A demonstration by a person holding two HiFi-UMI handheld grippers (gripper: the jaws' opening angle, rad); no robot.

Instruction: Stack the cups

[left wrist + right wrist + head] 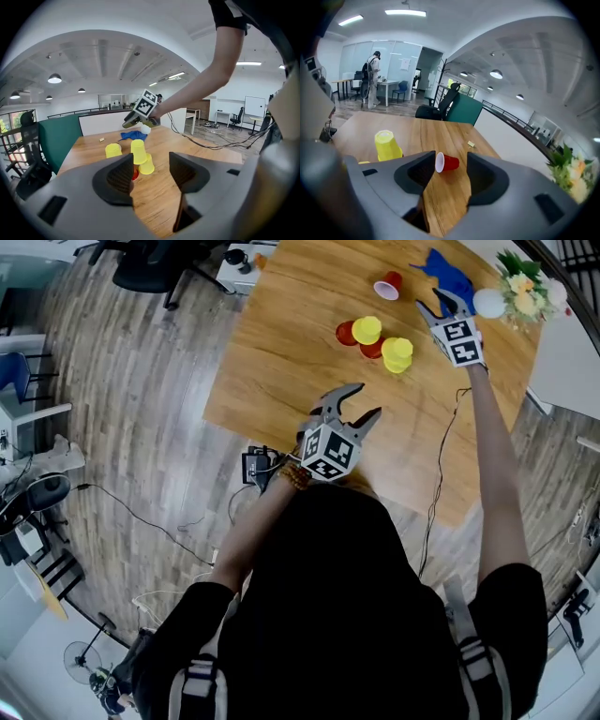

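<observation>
A red cup (386, 285) lies on its side at the far end of the wooden table (281, 352); in the right gripper view the same red cup (447, 162) shows its white mouth, lying just beyond the jaws. My right gripper (441, 304) hovers to its right, open and empty (451, 173). Nearer the middle, upside-down yellow cups (367, 330) (397, 353) stand beside and over red cups (347, 333). My left gripper (364, 401) hangs open over the table's near part, aimed at those yellow cups (138, 151), nothing between its jaws (151, 176).
A blue cloth (445, 276), a white ball (487, 303) and a bunch of flowers (525, 287) lie at the table's far right corner. Cables (441, 474) trail over the near right edge. Office chairs (150, 268) stand on the floor at left.
</observation>
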